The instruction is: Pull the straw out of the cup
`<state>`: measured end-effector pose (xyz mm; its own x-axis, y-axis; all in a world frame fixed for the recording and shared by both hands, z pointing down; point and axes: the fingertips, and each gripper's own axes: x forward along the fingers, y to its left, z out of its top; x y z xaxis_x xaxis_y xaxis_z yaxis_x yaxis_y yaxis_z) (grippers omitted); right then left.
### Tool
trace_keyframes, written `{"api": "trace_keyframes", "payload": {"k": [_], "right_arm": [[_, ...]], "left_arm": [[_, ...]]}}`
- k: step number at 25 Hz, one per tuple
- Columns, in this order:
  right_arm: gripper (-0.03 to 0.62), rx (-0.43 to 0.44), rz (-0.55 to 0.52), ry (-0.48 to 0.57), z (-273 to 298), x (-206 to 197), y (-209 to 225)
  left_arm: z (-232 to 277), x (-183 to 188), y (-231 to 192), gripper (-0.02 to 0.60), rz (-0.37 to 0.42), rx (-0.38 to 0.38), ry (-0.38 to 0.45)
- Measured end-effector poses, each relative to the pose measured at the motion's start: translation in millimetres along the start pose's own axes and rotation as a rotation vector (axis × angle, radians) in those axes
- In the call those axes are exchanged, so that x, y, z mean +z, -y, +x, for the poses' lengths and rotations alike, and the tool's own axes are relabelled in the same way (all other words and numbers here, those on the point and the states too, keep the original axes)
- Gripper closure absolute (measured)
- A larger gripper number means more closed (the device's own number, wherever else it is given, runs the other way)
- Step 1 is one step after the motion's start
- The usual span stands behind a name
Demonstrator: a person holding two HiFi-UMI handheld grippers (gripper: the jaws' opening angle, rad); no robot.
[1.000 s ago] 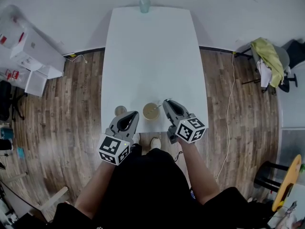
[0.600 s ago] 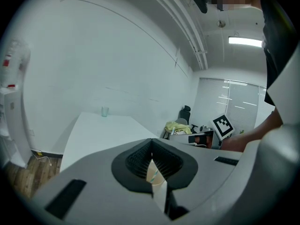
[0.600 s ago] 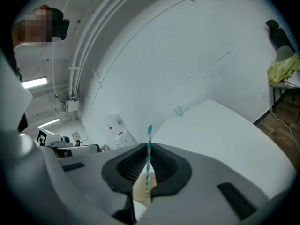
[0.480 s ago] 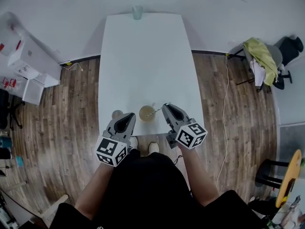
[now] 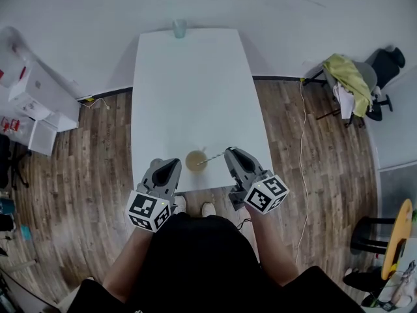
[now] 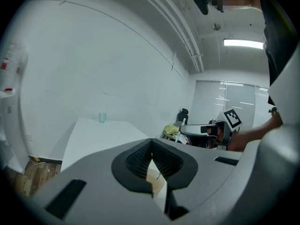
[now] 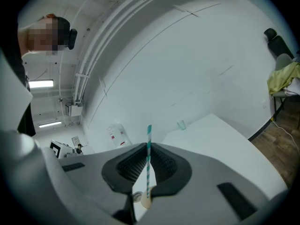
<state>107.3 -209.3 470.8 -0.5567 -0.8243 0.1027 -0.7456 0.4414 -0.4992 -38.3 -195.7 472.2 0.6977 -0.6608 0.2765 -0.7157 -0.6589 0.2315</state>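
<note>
— The straw (image 5: 210,156): what is new with it?

— Take the white table (image 5: 189,83) first. It carries the work at its near edge just as it did a second ago. The right gripper (image 5: 228,151) has drawn back from the cup (image 5: 195,161), where a second ago it sat close at the rim. The straw now spans the gap between them as a slanted line.

— So it is coming out?

— I judge it mostly drawn. Its lower end lies over the cup's mouth, and I cannot tell whether it has cleared the drink.

— And the tools?

— Both forearms reach forward from the body, with the grippers angled inward toward the cup and the marker cubes nearest the person. In the right gripper view the jaws are clamped on the striped straw partway up, and it stands upright between them. The left gripper (image 5: 172,163) waits just left of the cup. Its jaws are pressed together on nothing, and the cup shows beyond them.
</note>
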Motion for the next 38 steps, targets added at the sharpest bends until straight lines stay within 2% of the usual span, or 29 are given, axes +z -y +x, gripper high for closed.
{"api": "trace_keyframes", "payload": {"k": [23,38], "right_arm": [[0.554,-0.009,-0.044,0.139,-45,60,-13],[0.554,-0.019,-0.042,0.134,-48,55,-13]], "left_arm": [[-14,29,-1,0.568,0.017,-0.008,0.046],[-19,21,-2,0.568,0.012,-0.007,0.036]]}}
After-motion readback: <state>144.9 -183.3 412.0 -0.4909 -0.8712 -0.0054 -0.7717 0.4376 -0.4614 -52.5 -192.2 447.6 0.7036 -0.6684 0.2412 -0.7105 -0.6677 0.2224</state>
